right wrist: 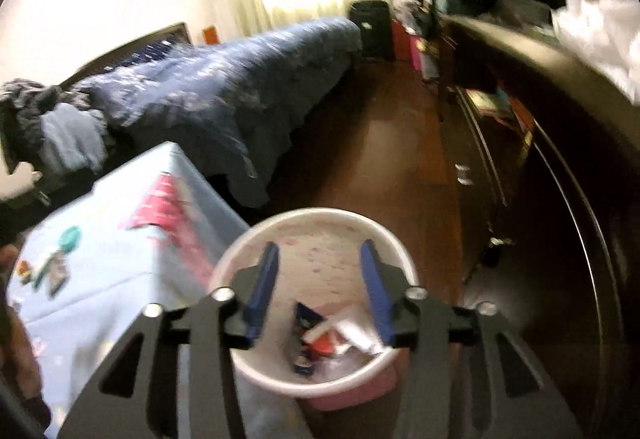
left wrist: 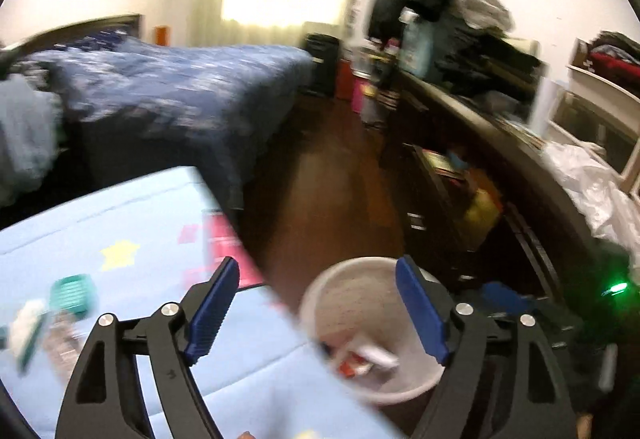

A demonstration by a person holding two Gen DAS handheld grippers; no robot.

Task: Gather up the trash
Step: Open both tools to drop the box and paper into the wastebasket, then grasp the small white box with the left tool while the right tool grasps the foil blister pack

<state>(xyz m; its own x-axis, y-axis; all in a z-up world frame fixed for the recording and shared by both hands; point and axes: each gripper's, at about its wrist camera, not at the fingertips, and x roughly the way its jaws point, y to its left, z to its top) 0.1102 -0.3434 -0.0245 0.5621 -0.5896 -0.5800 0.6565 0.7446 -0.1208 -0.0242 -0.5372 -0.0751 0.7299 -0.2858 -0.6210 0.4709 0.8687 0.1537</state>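
Note:
A white and pink trash bin [right wrist: 256, 243] stands on the dark wood floor beside a light blue covered table [right wrist: 100, 263]. Wrappers and crumpled paper [right wrist: 340, 335] lie inside it. My right gripper [right wrist: 320, 275] is open and empty, right above the bin's mouth. In the left wrist view my left gripper [left wrist: 316, 303] is open and empty, over the table edge and the bin [left wrist: 320, 291], where wrappers [left wrist: 368, 359] show. Small bits of trash, among them a teal piece [left wrist: 74, 293], lie on the table [left wrist: 140, 223] at the left.
A bed with a dark blue quilt [left wrist: 180, 87] stands behind the table. A dark dresser [left wrist: 460, 143] piled with clothes and bags runs along the right. A strip of wood floor [left wrist: 332, 159] lies between them. A black box [left wrist: 322, 63] stands by the far wall.

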